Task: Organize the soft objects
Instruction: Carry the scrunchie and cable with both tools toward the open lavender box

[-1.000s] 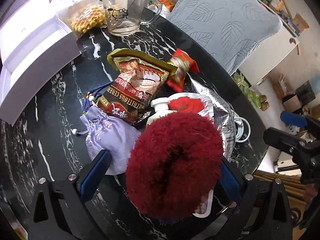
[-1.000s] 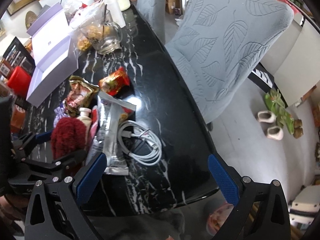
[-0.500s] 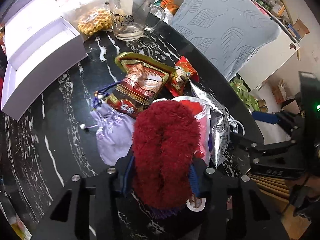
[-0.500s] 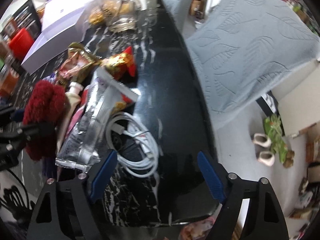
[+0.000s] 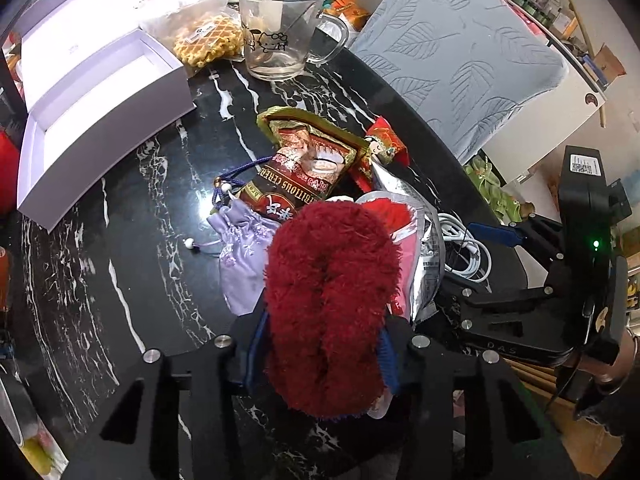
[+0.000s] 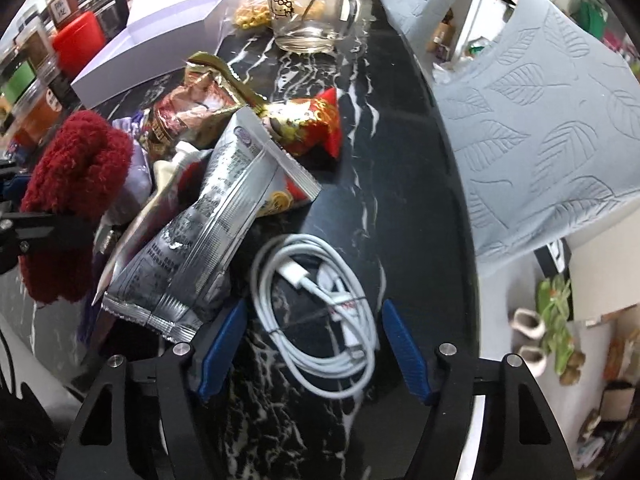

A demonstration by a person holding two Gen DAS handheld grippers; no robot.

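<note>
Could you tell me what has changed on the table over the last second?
The left hand-held gripper closed on the red fluffy item, squeezing it narrow. The right hand-held gripper came down over the white cable, its jaws closing around it without touching yet. The snack packets and lilac pouch stayed put.

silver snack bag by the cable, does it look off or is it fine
The silver snack bag lies askew, propped on the heap of packets instead of flat on the table. One corner overhangs the white cable, right beside the right gripper, whose jaws have just been closing around that coil.
</note>
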